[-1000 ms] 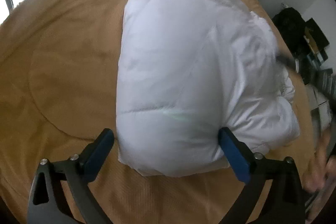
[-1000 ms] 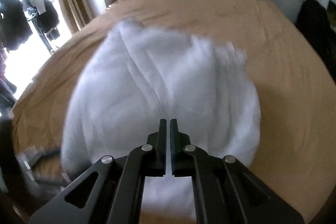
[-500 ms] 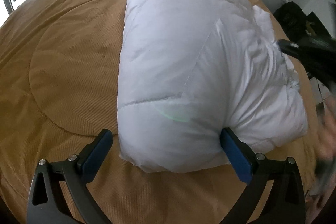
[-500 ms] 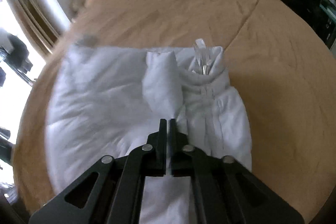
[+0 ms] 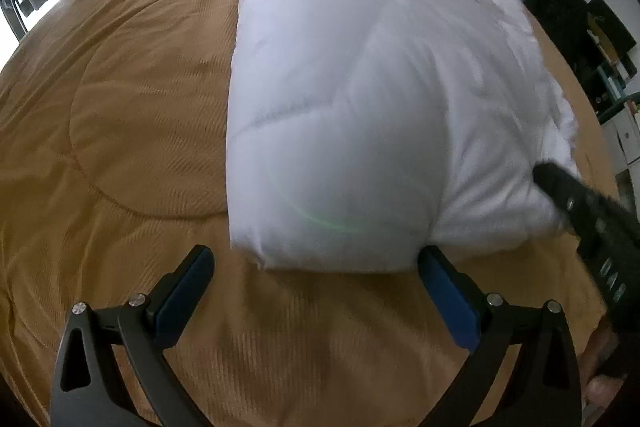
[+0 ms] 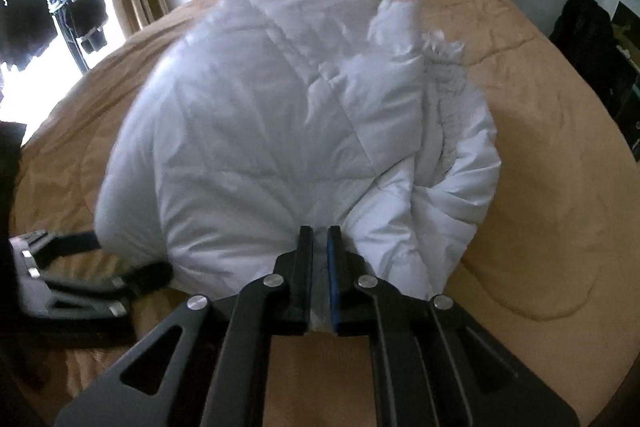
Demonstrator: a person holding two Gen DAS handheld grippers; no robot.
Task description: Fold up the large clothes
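Currently, the white quilted puffer jacket [image 5: 344, 99] is lying as a thick bundle on the tan corduroy-textured bedspread [image 5: 120, 99], toward the middle of the bed, with its bunched collar and rumpled layers on its right side [image 6: 448, 131].

Left gripper [image 5: 316, 291]: it is hovering over the bedspread at the near edge of the jacket. Its blue-padded fingers [image 5: 184, 291] are standing wide apart and are holding nothing; the right-hand pad is sitting just beside the jacket's near corner.

Right gripper [image 6: 319, 251]: its fingers are drawn nearly together, and a thin fold of white fabric is showing in the narrow slot between them. In my judgement they are pinching the jacket's near hem.

Step in hand, as judged: a fold is partly made, and the right gripper is positioning or tidying the loose right-hand layers.

Next move, as judged: it calls for laying the pinched edge flat across the bundle, while the left gripper steadies or presses the puffy body, since trapped air is likely to spring the layers apart.
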